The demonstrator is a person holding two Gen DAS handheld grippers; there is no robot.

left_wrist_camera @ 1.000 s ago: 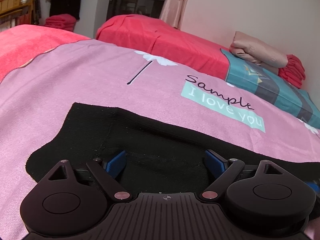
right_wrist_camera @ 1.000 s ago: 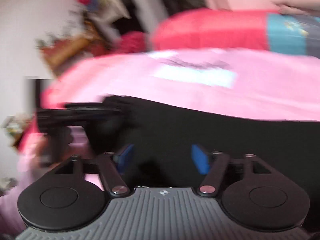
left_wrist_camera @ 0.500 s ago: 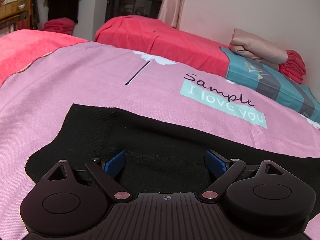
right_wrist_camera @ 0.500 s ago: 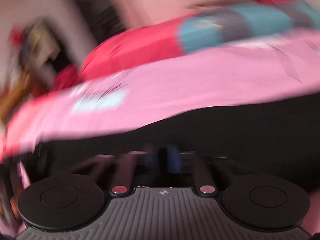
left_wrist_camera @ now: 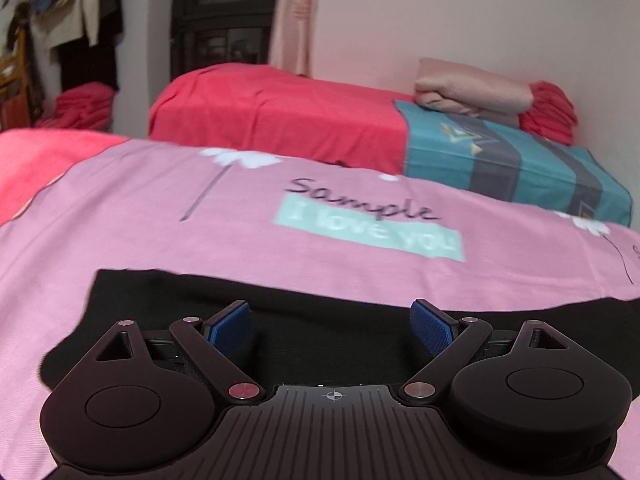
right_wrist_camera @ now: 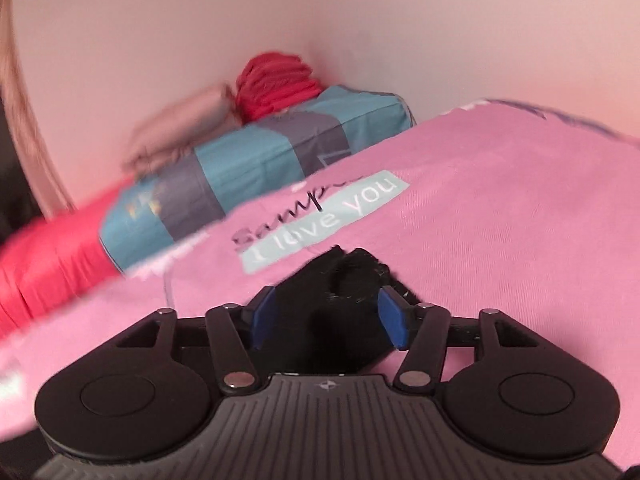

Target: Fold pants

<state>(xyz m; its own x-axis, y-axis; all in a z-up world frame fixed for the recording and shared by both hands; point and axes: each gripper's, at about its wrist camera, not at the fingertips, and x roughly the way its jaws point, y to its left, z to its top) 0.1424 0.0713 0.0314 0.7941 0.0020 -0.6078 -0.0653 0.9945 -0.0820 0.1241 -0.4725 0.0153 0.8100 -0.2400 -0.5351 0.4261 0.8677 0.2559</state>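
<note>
Black pants (left_wrist_camera: 328,316) lie flat on the pink bedspread (left_wrist_camera: 160,216). My left gripper (left_wrist_camera: 331,322) hovers just over the pants with its blue pads (left_wrist_camera: 230,322) wide apart and nothing between them. In the right wrist view, a bunched end of the black pants (right_wrist_camera: 340,296) sits between the blue pads (right_wrist_camera: 390,316) of my right gripper (right_wrist_camera: 326,314). The jaws stand partly apart with the fabric filling the gap. The view is blurred, so I cannot tell how firmly the pads press it.
A second bed with a red cover (left_wrist_camera: 260,112) stands behind. It carries a teal patterned pillow (left_wrist_camera: 512,164), a folded beige blanket (left_wrist_camera: 468,88) and a red bundle (left_wrist_camera: 548,112) by the wall. Hanging clothes (left_wrist_camera: 76,20) are at the far left.
My right gripper has swung right along the pants and now has a bunched black end between its pads. My left gripper has stayed open over the pants, tilting up slightly.
</note>
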